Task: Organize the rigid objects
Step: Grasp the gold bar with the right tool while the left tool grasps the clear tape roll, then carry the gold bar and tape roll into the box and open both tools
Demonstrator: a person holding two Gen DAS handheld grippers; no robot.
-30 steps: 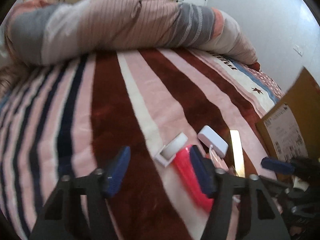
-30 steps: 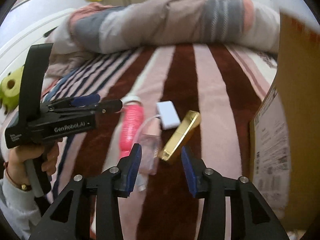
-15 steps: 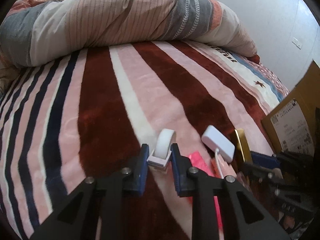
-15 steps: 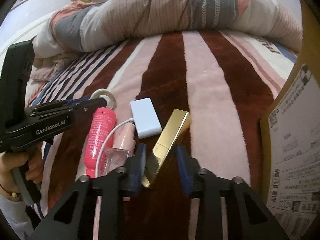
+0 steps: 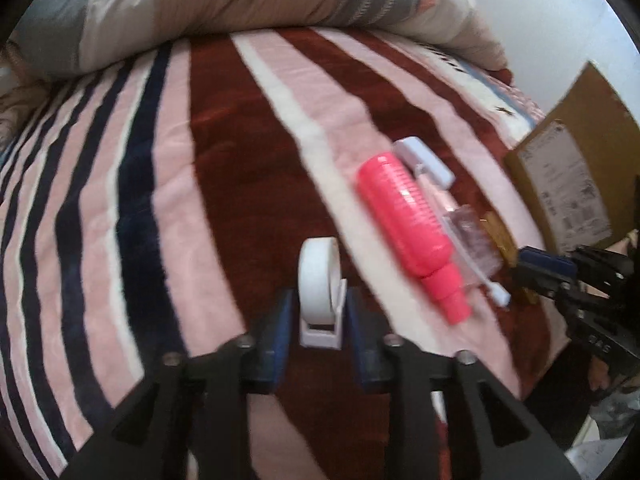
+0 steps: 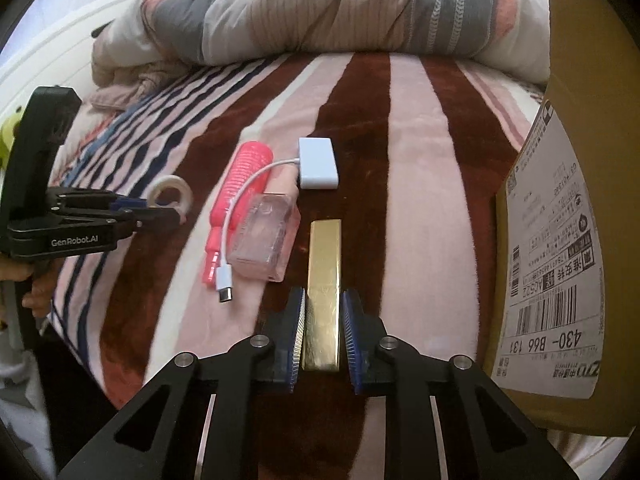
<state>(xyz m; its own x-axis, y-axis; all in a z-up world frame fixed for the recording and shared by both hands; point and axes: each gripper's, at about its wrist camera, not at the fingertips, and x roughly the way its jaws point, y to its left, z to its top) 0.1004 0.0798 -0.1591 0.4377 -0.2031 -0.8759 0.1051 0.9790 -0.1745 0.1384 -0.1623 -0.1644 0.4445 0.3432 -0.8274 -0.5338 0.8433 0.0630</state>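
Lifted clear of the pile since half a second ago, the white tape dispenser (image 5: 320,292) now sits apart from the other items, gripped upright between the narrowed blue pads of the left gripper (image 5: 318,320) above the striped blanket (image 5: 224,152). Seen from the left wrist, the pink bottle (image 5: 408,232) lies on the blanket to the right of the dispenser, with a clear plastic case (image 5: 474,240) and a white adapter (image 5: 424,160) just beyond it; the right gripper (image 5: 536,266) reaches in from the right edge, below a cardboard box (image 5: 576,184). A rolled duvet (image 5: 248,12) lies across the far end of the bed. From the right wrist, the right gripper (image 6: 323,320) has closed in on the gold bar (image 6: 323,280), its jaws narrow and pressed to both long sides of the bar's near end, the bar lying lengthwise on the blanket (image 6: 424,208). Just left of it sits the clear plastic case (image 6: 266,236), partly over the pink bottle (image 6: 248,176), with the white adapter (image 6: 318,163) farther back and its cable looping forward to a plug (image 6: 225,282). At far left, the left gripper (image 6: 160,210) holds the tape dispenser (image 6: 172,196). The labelled cardboard box (image 6: 560,264) stands at right.
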